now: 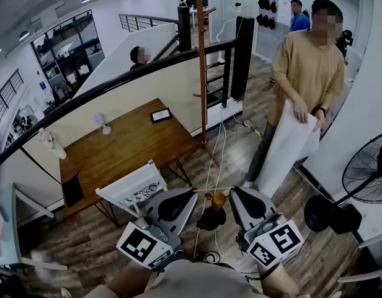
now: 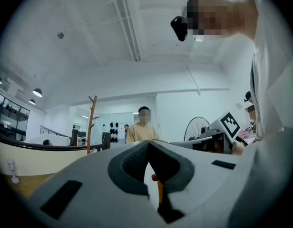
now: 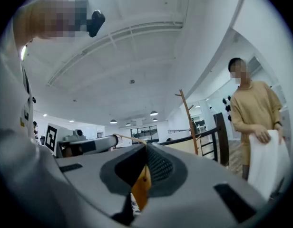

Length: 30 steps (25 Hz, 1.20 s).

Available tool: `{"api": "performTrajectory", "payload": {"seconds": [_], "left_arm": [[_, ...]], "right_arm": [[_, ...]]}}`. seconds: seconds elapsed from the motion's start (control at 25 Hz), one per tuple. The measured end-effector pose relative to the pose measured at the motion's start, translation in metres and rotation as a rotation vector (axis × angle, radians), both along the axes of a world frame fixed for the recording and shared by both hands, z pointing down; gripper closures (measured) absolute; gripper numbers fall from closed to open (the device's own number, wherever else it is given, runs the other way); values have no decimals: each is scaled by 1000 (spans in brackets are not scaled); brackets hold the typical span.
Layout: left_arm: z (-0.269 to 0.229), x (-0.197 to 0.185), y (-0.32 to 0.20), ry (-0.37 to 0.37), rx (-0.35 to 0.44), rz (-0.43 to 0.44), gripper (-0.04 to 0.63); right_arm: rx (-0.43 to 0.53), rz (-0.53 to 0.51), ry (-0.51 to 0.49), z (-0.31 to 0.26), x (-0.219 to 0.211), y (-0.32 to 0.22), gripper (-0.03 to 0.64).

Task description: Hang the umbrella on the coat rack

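Left gripper [image 2: 147, 147] had its two jaws pressed almost shut on a thin tan loop [image 1: 211, 190]. Right gripper [image 3: 145, 147] was pinched shut on the other end of that loop. The loop was pulled out flat between them. It belonged to a small folded umbrella with an orange handle and a black cloth body [image 1: 211, 218]. The umbrella hung under the loop, between the two grippers, low down and close to the person's own body.

The tall brown wooden coat rack [image 1: 201, 73] stood well apart, straight ahead, past a brown wooden table [image 1: 126, 148]. A person in a tan shirt [image 1: 306, 67] stood to the right of it, holding a big white sheet.

To do this step well, I think both pinches should stay tight and the loop should stay stretched open. Then it could be lifted up and dropped over one of the rack's little pegs. The carrier would need to walk closer first.

The umbrella's long side seemed to run up and down. Its orange handle was at the top and its black end pointed at the floor.
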State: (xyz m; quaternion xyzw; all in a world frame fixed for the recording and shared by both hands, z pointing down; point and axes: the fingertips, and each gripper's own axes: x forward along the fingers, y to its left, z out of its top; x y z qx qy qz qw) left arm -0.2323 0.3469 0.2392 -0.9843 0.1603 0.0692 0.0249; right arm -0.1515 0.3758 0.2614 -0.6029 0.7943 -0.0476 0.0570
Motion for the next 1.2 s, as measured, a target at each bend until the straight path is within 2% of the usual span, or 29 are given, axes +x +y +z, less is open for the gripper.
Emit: {"api": "performTrajectory", "payload": {"seconds": [0.24,0.52,1.2], "left_arm": [[-3,-3,4,-1,-9,-8,595],[6,-3,8,-13,-25,8,595],[3,18,10,-29,-11,17,595]], "right_arm": [[4,-23,-39,-1,-4,6,606],[2,-20,-34,4,-7,6,606],[19,10,-35,2,16,-2,606]]}}
